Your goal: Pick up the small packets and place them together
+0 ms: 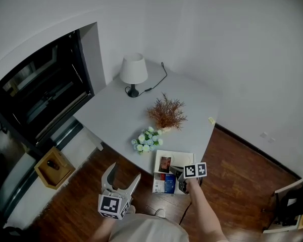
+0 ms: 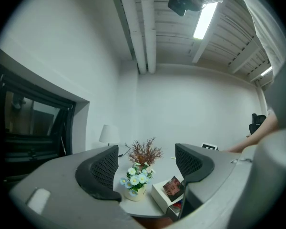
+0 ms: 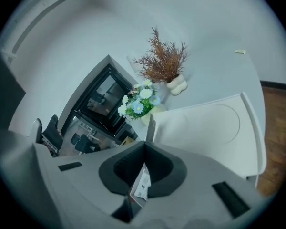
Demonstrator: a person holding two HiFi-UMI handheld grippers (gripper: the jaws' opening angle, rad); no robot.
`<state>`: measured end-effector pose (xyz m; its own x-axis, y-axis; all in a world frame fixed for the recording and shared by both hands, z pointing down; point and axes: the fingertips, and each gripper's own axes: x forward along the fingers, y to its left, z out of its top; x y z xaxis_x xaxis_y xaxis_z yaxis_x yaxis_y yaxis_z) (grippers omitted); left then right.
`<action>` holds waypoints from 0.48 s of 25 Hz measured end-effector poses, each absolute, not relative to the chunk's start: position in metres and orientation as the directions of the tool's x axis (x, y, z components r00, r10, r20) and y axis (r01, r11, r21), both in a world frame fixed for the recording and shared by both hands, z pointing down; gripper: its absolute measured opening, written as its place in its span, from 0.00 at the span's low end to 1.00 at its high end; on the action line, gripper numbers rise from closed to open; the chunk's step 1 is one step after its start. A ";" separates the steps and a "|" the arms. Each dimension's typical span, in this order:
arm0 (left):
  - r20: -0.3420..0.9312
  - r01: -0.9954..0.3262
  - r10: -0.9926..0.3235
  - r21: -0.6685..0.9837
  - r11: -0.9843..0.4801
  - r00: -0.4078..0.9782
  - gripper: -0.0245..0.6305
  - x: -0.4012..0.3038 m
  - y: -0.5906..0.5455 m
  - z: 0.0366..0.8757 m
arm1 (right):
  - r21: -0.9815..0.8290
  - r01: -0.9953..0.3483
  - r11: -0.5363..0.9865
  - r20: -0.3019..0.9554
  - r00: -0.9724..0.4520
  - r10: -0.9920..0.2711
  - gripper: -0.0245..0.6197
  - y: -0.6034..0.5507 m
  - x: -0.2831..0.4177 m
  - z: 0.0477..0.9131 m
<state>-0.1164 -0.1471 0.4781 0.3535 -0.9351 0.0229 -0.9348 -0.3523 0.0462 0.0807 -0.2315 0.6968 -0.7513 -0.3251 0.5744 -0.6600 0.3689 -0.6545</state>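
Note:
A white tray (image 1: 184, 158) sits at the table's near edge. In it a packet with a reddish picture (image 1: 165, 164) leans up, and blue packets (image 1: 166, 183) lie at its front. My right gripper (image 1: 183, 182) hangs over the tray's front right part, shut on a thin white printed packet (image 3: 142, 184) that sits between its dark pads (image 3: 164, 175). My left gripper (image 1: 123, 174) is open and holds nothing, off the table's near edge over the floor. Between its jaws in the left gripper view I see the flowers (image 2: 135, 178), with the reddish packet (image 2: 172, 187) to their right.
On the grey table (image 1: 116, 110) stand a white lamp (image 1: 133, 69) with its cord, a dried brown plant (image 1: 166, 112) and a small pot of blue and white flowers (image 1: 147, 140). A small yellow scrap (image 1: 211, 120) lies near the right edge. A wooden box (image 1: 53, 168) stands on the floor at left.

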 end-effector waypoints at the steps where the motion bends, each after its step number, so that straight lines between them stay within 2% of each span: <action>1: 0.023 -0.936 -0.937 0.045 -0.348 0.349 0.62 -0.118 -0.146 0.478 | -0.661 -0.663 0.350 0.580 -0.748 -0.322 0.04 -0.236 0.078 0.704; 6: 0.026 -0.942 -0.942 0.042 -0.333 0.335 0.62 -0.123 -0.144 0.478 | -0.609 -0.746 0.270 0.672 -0.666 -0.322 0.04 -0.253 0.089 0.738; 10: 0.031 -0.945 -0.945 0.041 -0.324 0.325 0.62 -0.125 -0.143 0.480 | -0.537 -0.801 0.266 0.733 -0.599 -0.323 0.04 -0.254 0.099 0.751; 12: 0.034 -0.945 -0.945 0.041 -0.324 0.325 0.62 -0.126 -0.144 0.481 | -0.451 -0.847 0.281 0.778 -0.528 -0.341 0.10 -0.256 0.104 0.756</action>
<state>-0.1259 -0.1437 0.4808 0.3249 -0.9451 0.0339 -0.9453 -0.3235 0.0410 0.1035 -0.2557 0.7562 -0.5279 -0.3405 0.7781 -0.8468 0.2814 -0.4514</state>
